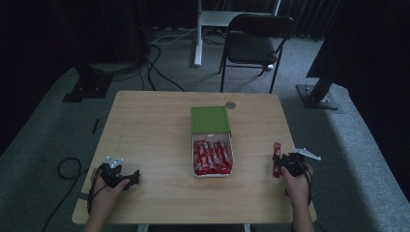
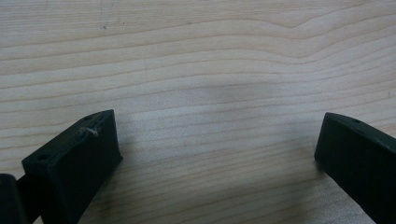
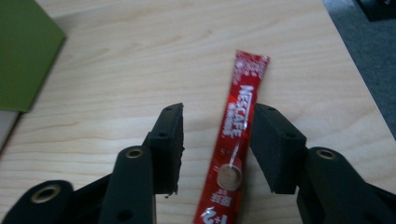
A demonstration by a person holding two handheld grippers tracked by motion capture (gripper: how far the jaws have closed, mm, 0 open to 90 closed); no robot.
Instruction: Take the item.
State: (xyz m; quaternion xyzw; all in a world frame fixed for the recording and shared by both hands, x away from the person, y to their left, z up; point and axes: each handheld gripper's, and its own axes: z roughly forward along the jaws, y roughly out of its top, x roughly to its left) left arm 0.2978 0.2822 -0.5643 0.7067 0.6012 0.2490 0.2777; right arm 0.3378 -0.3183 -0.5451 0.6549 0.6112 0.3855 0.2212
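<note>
- Setting the sachet [image 3: 234, 140] on the bench [image 1: 145, 130] right of the box [image 1: 212, 145], I left my right gripper [image 3: 217, 140] jaws apart around it, not pinching.
- Left gripper [image 2: 217, 140] sat open, empty, spare.

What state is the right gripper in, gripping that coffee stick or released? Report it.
Released. The right gripper stands open with gaps beside the red Nescafe coffee stick, which lies flat on the wooden table.

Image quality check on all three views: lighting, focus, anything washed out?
High view: dim, floor and surroundings nearly black, table readable. Left gripper view: evenly lit wood grain, sharp; near jaws slightly soft. Right gripper view: red coffee stick legible, mild glare on its wrapper, black jaws lose detail.
</note>
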